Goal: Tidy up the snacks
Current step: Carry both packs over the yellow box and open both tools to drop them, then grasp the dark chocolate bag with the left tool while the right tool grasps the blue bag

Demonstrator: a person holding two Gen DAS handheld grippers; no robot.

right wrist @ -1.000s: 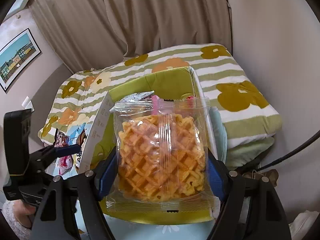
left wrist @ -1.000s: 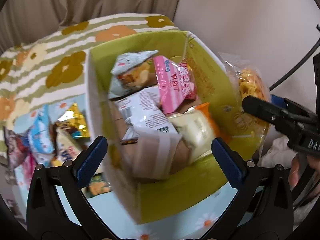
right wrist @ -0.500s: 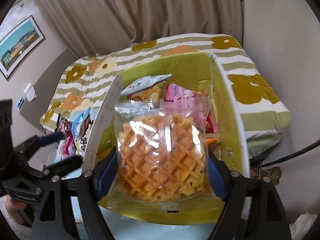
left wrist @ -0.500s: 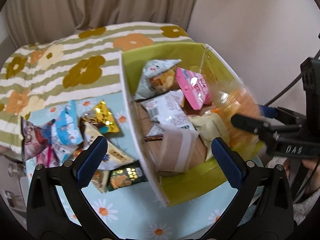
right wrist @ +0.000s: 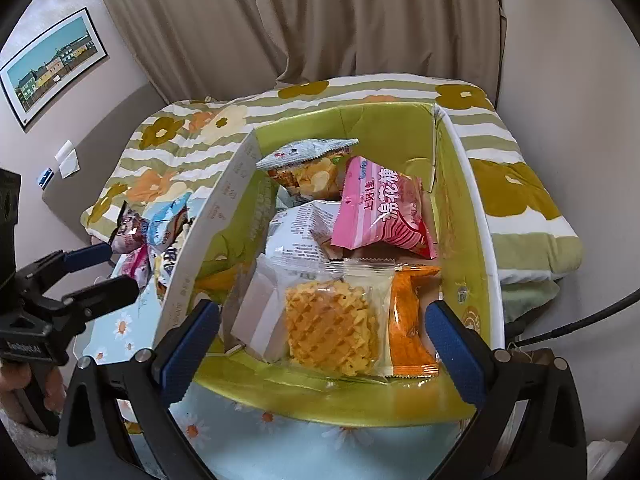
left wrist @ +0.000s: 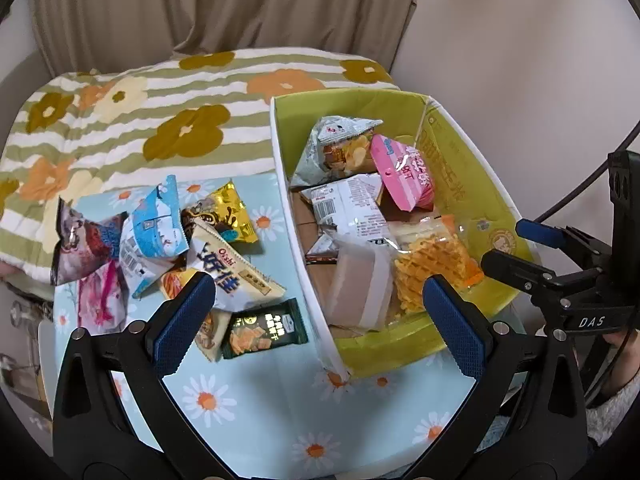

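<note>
Loose snack pile (left wrist: 160, 248) is lying on the daisy-print table (left wrist: 248, 412), left of the box: a purple-grey bag (left wrist: 82, 246), a light blue bag (left wrist: 154, 226), a gold bag (left wrist: 222, 212), a white Oishi bag (left wrist: 230, 276) and a dark green cracker pack (left wrist: 264, 328), overlapping one another. Left claw (left wrist: 320, 316) is hovering above the table with fingers wide apart, gripping nothing.

Green cardboard box (right wrist: 476, 220) is sitting just right of the pile, top open, white rim showing. Inside, at the far end, a grey chip bag (right wrist: 308, 164) is leaning against a pink bag (right wrist: 384, 208); a white printed bag (right wrist: 300, 236) is lying below them. At the near end, a pale wrapped pack (right wrist: 256, 312), the clear waffle pack (right wrist: 332, 324) and an orange pack (right wrist: 408, 320) are lying side by side, touching. Waffle pack is resting free in the box.

Right claw (right wrist: 322, 340) is hanging over the box's near wall, fingers spread, clamped on nothing.

A flowered striped quilt (left wrist: 160, 120) is lying behind the box.
</note>
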